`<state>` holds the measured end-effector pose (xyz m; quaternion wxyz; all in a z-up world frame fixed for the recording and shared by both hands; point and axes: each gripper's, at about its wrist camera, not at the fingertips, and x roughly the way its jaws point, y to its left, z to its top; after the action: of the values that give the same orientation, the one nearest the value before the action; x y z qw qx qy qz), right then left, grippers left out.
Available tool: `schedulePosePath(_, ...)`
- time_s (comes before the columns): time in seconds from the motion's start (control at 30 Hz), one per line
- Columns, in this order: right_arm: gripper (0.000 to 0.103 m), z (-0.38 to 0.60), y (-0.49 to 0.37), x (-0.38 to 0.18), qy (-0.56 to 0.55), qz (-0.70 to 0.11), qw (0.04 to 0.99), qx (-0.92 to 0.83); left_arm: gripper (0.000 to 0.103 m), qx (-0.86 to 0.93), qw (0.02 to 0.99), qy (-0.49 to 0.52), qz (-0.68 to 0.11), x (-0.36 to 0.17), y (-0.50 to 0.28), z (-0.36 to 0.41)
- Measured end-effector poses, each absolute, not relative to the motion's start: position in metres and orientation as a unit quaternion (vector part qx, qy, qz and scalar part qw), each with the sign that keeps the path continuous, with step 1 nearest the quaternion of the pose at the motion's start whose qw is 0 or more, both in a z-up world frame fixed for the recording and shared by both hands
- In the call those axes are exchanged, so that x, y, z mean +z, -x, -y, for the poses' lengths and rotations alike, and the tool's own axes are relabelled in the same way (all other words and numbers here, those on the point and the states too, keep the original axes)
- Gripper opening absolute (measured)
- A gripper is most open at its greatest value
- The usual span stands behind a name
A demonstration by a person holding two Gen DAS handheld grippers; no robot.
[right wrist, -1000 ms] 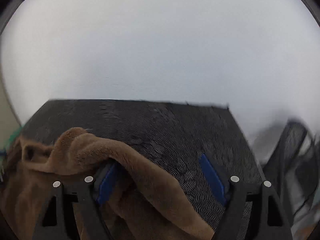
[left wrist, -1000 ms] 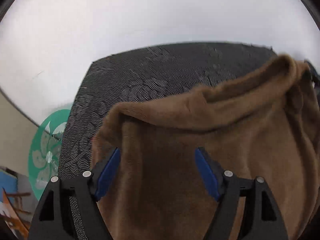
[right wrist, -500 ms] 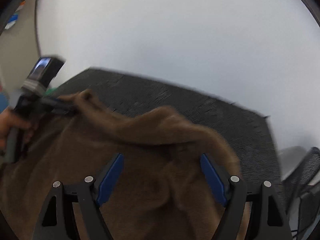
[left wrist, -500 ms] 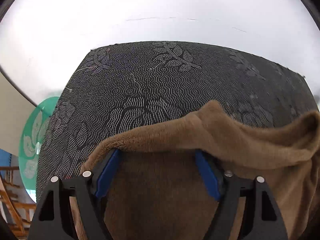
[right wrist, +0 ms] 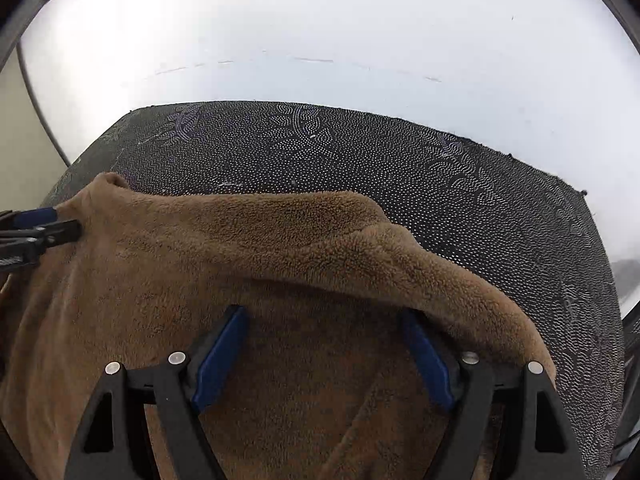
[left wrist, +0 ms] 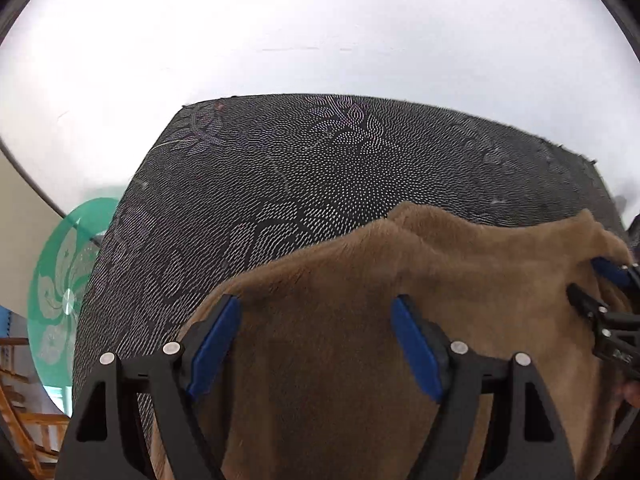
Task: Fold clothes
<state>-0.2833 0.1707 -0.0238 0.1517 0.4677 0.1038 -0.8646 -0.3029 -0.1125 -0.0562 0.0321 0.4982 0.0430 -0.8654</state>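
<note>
Brown fleece garment (left wrist: pixel 360 300) is spread across the lower frame on the dark patterned table (left wrist: pixel 320 168); left gripper (left wrist: pixel 316 344) and right gripper (right wrist: pixel 324 348) fingers are held apart, ungripped.

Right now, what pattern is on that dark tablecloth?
Tiny pale dots forming floral swirls on the black tablecloth, clearest from the left wrist.
</note>
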Motion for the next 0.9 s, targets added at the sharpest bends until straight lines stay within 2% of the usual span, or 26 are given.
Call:
schedulePosePath(0.27,0.081,-0.186,0.2,0.033,-0.43,-0.085,0.217,-0.872,0.082,-0.877,0.034,-0.47,-0.095,-0.022,0.213,0.166)
schedulePosePath(0.47,0.081,-0.149,0.093,0.065,-0.38,-0.102,0.353,-0.849,0.082,-0.875,0.07,-0.462,-0.123,-0.015,0.124,0.208)
schedulePosePath(0.6,0.082,-0.111,0.008,0.072,-0.343,-0.14,0.464,-0.805,0.083,-0.87,0.08,-0.464,-0.144,-0.022,0.068,0.225)
schedulePosePath(0.7,0.082,-0.079,-0.06,0.068,-0.302,-0.204,0.51,-0.779,0.083,-0.865,0.082,-0.471,-0.154,-0.035,0.037,0.228)
schedulePosePath(0.9,0.082,-0.043,-0.151,0.048,-0.283,-0.272,0.602,-0.696,0.083,-0.857,0.082,-0.484,-0.155,-0.058,0.003,0.225)
